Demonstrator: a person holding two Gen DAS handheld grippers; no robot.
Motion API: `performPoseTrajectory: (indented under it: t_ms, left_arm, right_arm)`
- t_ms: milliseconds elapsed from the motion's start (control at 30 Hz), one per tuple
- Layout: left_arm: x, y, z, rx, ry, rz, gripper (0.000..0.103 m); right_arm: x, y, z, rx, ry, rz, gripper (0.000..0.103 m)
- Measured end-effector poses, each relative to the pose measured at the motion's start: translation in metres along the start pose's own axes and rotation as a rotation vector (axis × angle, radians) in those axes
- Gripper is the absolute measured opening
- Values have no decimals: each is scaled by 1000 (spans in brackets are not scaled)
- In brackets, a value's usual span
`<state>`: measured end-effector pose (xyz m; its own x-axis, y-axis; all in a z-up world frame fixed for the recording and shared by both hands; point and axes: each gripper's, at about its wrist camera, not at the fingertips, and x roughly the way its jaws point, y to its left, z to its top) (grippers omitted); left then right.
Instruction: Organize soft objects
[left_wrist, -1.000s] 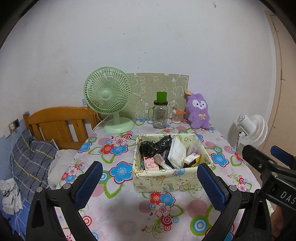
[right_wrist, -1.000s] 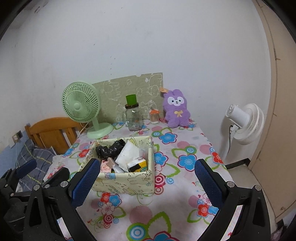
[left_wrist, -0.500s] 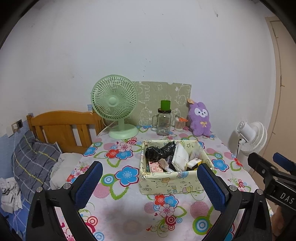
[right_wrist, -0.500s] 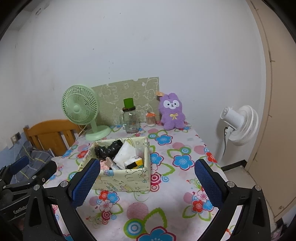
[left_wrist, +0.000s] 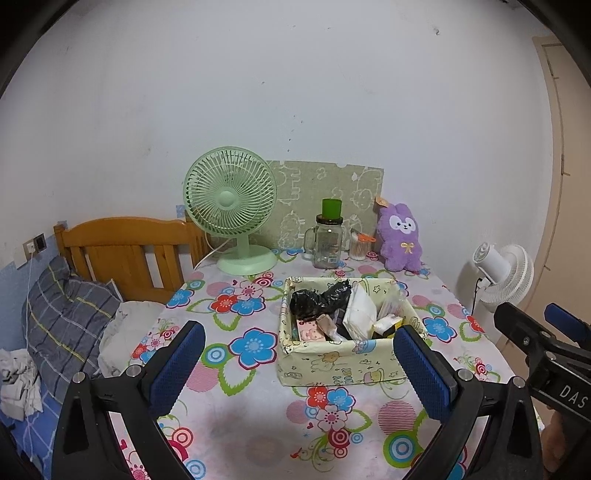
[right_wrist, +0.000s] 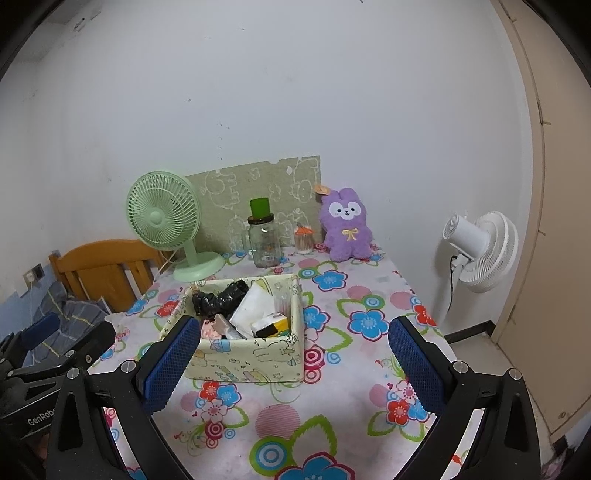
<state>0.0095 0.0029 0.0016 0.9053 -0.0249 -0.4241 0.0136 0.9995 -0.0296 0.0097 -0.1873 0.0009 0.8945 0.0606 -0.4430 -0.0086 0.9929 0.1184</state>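
Above the near edge of the flower-print desk (left_wrist: 255, 435), both claws have drawn back and risen over the last second, so the cream cartoon-print fabric box (left_wrist: 343, 363) now sits smaller and farther off, at about 1 o'clock from the left claw (left_wrist: 299, 365) and 11 o'clock from the right claw (right_wrist: 293, 360). Each claw gapes wide and carries nothing. Crumpled black plastic bag (left_wrist: 319, 299), white pouch (left_wrist: 360, 315) and small packets lie inside the box, the purple plush rabbit (right_wrist: 345, 230) sits upright at 12 o'clock by the wall; this retreat fits either a finished tidy-up or a pause before another pick.
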Motion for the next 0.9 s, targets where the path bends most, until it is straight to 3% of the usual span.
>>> performPoseTrajectory:
  t_ms: [900]
  left_arm:
    - [-2,-1,0,8,1,-17,103]
  right_arm:
    - [-4,-1,-1,5,-2,-2,103]
